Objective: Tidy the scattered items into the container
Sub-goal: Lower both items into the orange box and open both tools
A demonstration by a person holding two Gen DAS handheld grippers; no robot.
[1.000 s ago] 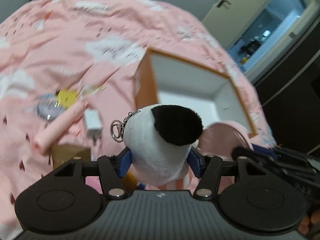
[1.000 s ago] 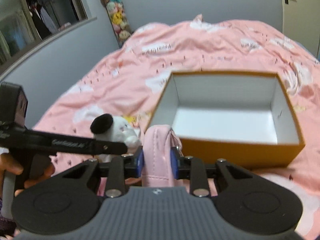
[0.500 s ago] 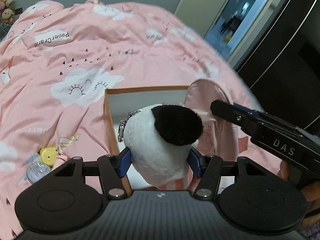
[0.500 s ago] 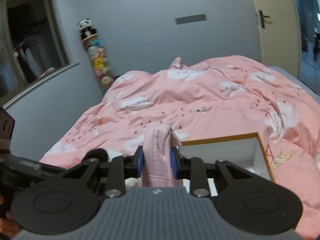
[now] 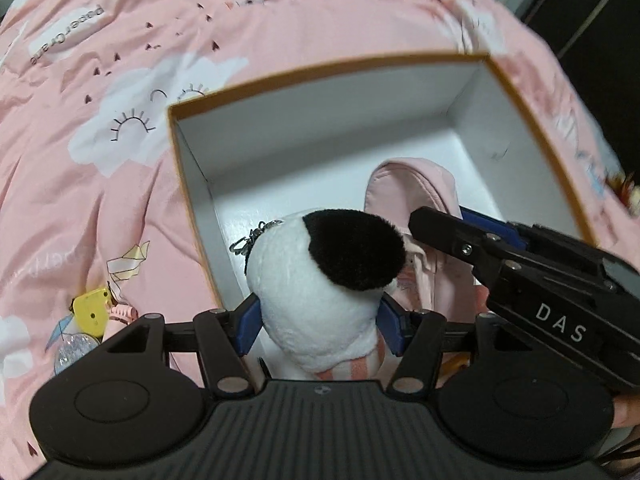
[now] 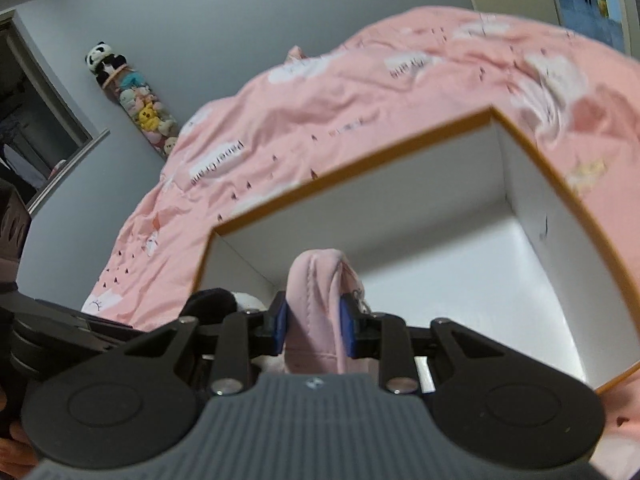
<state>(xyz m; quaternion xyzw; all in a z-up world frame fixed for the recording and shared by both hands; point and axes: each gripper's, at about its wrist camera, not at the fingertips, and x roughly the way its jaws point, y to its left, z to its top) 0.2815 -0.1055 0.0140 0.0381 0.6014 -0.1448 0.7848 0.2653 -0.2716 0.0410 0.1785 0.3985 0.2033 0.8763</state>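
So, left wrist view: left gripper (image 5: 318, 322) at bottom center, blue pads pinching a plush toy (image 5: 320, 296), white with a black ear patch and a metal keyring clip at its upper left. Toy hangs over the near left part of the box (image 5: 200, 200), which fills mid-frame, orange rim, white inside, sitting on the pink bedspread (image 5: 100, 80). Right gripper (image 5: 448, 228) enters from lower right, clamped on a pink pouch (image 5: 416, 184) inside the box opening, just right of the toy. Lower left on the bedspread, outside the box: yellow item (image 5: 91, 309), small pink clip (image 5: 122, 313), clear glittery ball (image 5: 74, 354), close together. Right wrist view: right gripper (image 6: 314, 330) at bottom center, pads pressed on both sides of the pink pouch (image 6: 318, 304), upright, over the box (image 6: 580, 224) interior at center right. Plush toy (image 6: 224, 302) partly visible left of the pouch, behind the left gripper's arm. Upper left, a column of stuffed animals (image 6: 136, 100) against the grey wall.
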